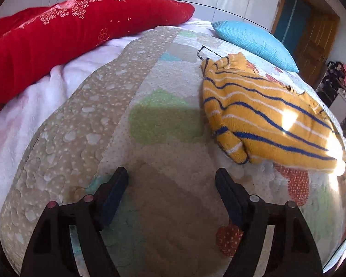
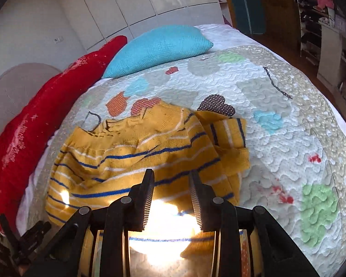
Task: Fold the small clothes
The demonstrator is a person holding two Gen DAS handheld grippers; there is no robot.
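Note:
A small yellow sweater [image 1: 265, 117] with blue and white stripes lies on the patterned quilt [image 1: 150, 106], its sleeves folded in over the body. In the right wrist view the sweater [image 2: 131, 152] lies right under and ahead of my right gripper [image 2: 171, 173], whose jaws are partly open just above the cloth and hold nothing. My left gripper [image 1: 171, 173] is wide open and empty over bare quilt, with the sweater ahead to its right. The left gripper's tips show at the bottom left of the right wrist view [image 2: 23, 237].
A red pillow [image 1: 76, 32] and a blue cushion [image 1: 256, 41] lie at the far side of the bed. A bright sun patch falls on the sweater's near hem [image 2: 166, 226]. White wardrobe doors [image 2: 150, 0], a wooden door [image 1: 311, 34] and shelves [image 2: 323, 23] stand beyond the bed.

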